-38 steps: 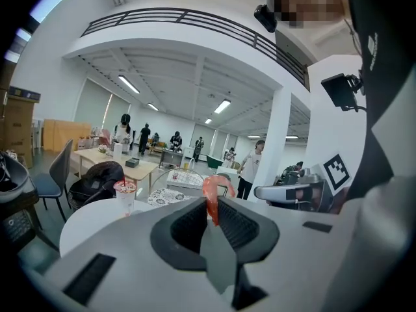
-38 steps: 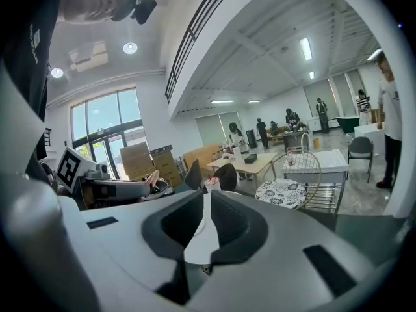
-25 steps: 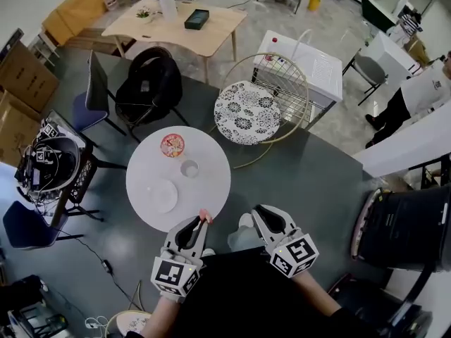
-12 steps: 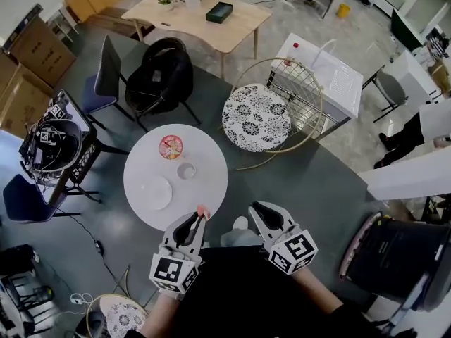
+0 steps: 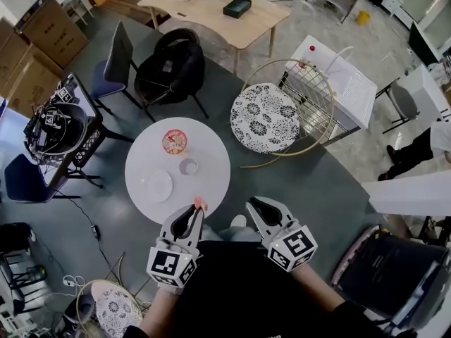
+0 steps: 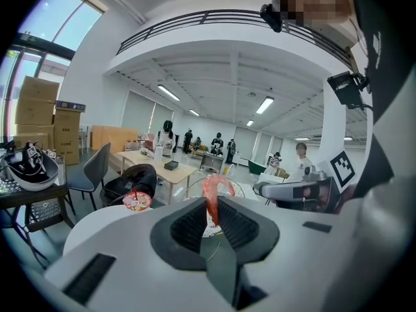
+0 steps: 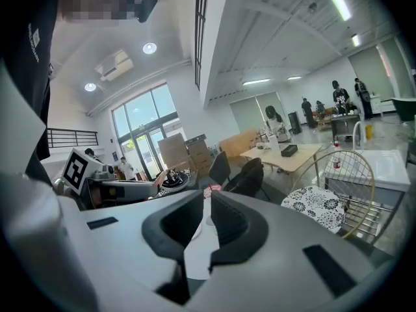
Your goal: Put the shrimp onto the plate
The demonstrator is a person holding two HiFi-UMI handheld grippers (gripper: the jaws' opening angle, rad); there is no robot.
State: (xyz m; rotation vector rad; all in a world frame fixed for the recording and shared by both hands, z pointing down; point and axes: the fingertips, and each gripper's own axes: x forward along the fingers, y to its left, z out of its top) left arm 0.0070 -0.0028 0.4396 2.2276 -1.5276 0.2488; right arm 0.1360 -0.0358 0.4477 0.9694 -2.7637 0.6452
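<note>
Between left tongs point(image 6: 212, 208), pinched shrimp point(image 6: 213, 186), plate point(image 5: 156, 186) visible overhead

I've got the round white table point(image 5: 208, 183) in the head view, standing on the dark grey floor point(image 5: 296, 189), and three things sit on it. A red-topped tub point(image 5: 174, 141) is out at twelve o'clock near the far edge. A small pale cup point(image 5: 188, 166) sits just off centre toward two o'clock. The white plate point(image 5: 157, 186) lies at eight o'clock, apart from both.
</note>
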